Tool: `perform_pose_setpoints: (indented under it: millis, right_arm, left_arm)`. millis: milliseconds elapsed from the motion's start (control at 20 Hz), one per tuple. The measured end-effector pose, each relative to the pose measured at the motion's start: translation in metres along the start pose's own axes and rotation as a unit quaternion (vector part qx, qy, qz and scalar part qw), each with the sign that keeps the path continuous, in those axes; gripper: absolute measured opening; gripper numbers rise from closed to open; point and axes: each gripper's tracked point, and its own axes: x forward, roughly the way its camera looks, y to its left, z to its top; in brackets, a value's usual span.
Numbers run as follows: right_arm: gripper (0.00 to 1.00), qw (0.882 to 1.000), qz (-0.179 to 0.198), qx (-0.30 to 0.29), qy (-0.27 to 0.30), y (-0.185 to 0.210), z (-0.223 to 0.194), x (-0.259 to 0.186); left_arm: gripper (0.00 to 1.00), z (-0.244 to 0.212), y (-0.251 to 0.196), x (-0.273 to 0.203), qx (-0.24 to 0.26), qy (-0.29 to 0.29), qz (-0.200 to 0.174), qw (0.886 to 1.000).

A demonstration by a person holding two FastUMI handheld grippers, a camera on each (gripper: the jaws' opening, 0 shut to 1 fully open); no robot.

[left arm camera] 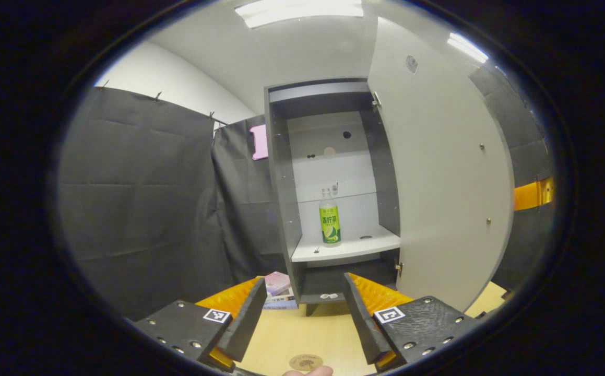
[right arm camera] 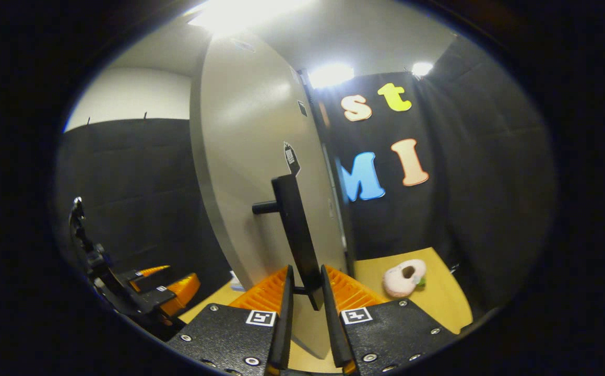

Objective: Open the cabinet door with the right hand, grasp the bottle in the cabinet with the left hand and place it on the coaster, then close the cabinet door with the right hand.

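A: Black bar handle [right arm camera: 296, 230] of the cabinet door [right arm camera: 260, 156] sits between the right tool's [right arm camera: 306, 297] fingers, which stand narrow, close on either side of it; whether both press on it I cannot tell.

B: And the left tool [left arm camera: 302, 313]?

A: Spread wide, holding nothing, low over the wooden desk [left arm camera: 302, 334] and aimed at the open grey cabinet [left arm camera: 333, 183]. In the right gripper view it shows at the lower left, with its fingers apart.

B: The bottle [left arm camera: 329, 218]?

A: Upright on the pale middle shelf [left arm camera: 349, 246], long axis vertical, cap up, green label facing the tool. It stands left of the shelf's middle, apart from the walls.

B: Anything around it?

A: The door stands swung wide at the right. The round cork coaster [left arm camera: 306, 361] lies on the desk between the fingers, its near edge cut off, with a fingertip [left arm camera: 310, 371] just beside it. Some books or boxes [left arm camera: 279, 292] lie left of the cabinet's foot, partly hidden by a finger. In the right gripper view a pink plush toy [right arm camera: 404, 278] lies on the desk beyond the door.
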Motion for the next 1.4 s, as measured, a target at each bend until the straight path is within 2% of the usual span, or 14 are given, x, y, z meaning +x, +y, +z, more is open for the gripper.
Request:
perform_pose_setpoints:
  millis: [100,300,400,450,550,600,700,800,1000,1150,1250,1350,1400]
  right_arm:
    - [0.31,0.999,-0.023,-0.029,-0.015,-0.001,0.004,-0.009]
    - [0.32,0.998,-0.043,-0.032,-0.021,-0.007,0.013,-0.049]
    - [0.42,0.997,-0.068,-0.035,-0.026,-0.017,0.016,-0.063]
    - [0.44,0.995,-0.083,-0.037,-0.035,-0.02,0.02,-0.068]
    - [0.51,0.991,-0.105,-0.042,-0.073,-0.026,0.038,-0.077]
    - [0.65,0.988,-0.114,-0.04,-0.093,-0.03,0.048,-0.077]
    - [0.85,0.985,-0.13,-0.051,-0.099,-0.042,0.046,-0.064]
    - [0.93,0.984,-0.136,-0.066,-0.097,-0.044,0.045,-0.063]
    - [0.95,0.985,-0.137,-0.047,-0.098,-0.043,0.043,-0.062]
    - [0.94,0.989,-0.113,0.0,-0.098,-0.03,0.031,-0.076]
    - [0.94,0.986,-0.14,0.012,-0.085,-0.04,0.018,-0.09]
    - [0.94,0.986,-0.146,0.031,-0.079,-0.04,0.004,-0.106]
    - [0.95,0.983,-0.166,0.036,-0.074,-0.048,-0.006,-0.112]
  left_arm:
    - [0.84,-0.005,-0.011,0.012,-0.001,0.002,-0.012,1.0]
    - [0.84,-0.015,-0.021,0.055,-0.012,0.011,-0.017,1.0]
    - [0.85,-0.016,-0.028,0.085,-0.021,0.015,-0.029,0.999]
    - [0.85,-0.011,-0.028,0.1,-0.017,0.011,-0.031,0.999]
    - [0.84,-0.004,-0.029,0.127,-0.008,0.001,-0.034,0.999]
    - [0.84,0.001,-0.033,0.143,-0.007,-0.008,-0.04,0.999]
    - [0.84,0.004,-0.039,0.168,-0.005,-0.014,-0.051,0.999]
    - [0.84,0.009,-0.043,0.193,-0.01,-0.021,-0.057,0.998]
    - [0.84,0.021,-0.05,0.245,0.017,-0.042,-0.065,0.997]
    - [0.84,0.025,-0.061,0.284,0.022,-0.054,-0.073,0.996]
    - [0.84,0.017,-0.068,0.308,0.016,-0.049,-0.075,0.996]
    - [0.84,0.007,-0.074,0.331,0.02,-0.042,-0.07,0.997]
    - [0.83,0.004,-0.079,0.34,0.013,-0.038,-0.071,0.997]
